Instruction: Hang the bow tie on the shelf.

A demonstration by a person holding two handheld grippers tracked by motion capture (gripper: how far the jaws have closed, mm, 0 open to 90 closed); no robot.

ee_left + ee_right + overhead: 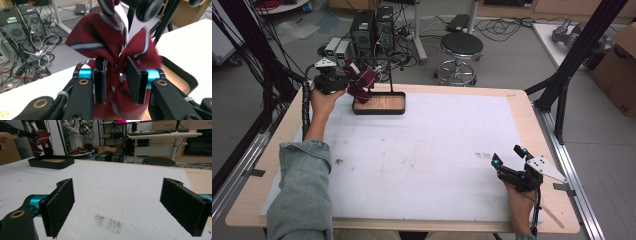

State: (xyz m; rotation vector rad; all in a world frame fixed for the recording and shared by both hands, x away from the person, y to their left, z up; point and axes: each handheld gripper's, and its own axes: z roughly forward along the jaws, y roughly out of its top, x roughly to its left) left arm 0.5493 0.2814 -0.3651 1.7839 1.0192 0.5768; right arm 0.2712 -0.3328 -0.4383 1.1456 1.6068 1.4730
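Note:
A dark red tie with white and navy stripes (362,82) (100,37) (41,136) hangs bunched on a thin black stand (390,75) over a black tray with a wooden bottom (379,111) (180,72) (50,163) at the table's far left. My left gripper (352,80) (116,72) is at the tie, its jaws slightly apart on either side of the gathered cloth, which lies loosely between the pads. My right gripper (507,155) (117,197) rests near the front right of the white mat (427,150), open wide with nothing between its jaws.
On the floor behind the table are computer towers with cables (372,27) and a round stool (461,47). A black frame post (572,65) and a cardboard box (619,70) stand at the right.

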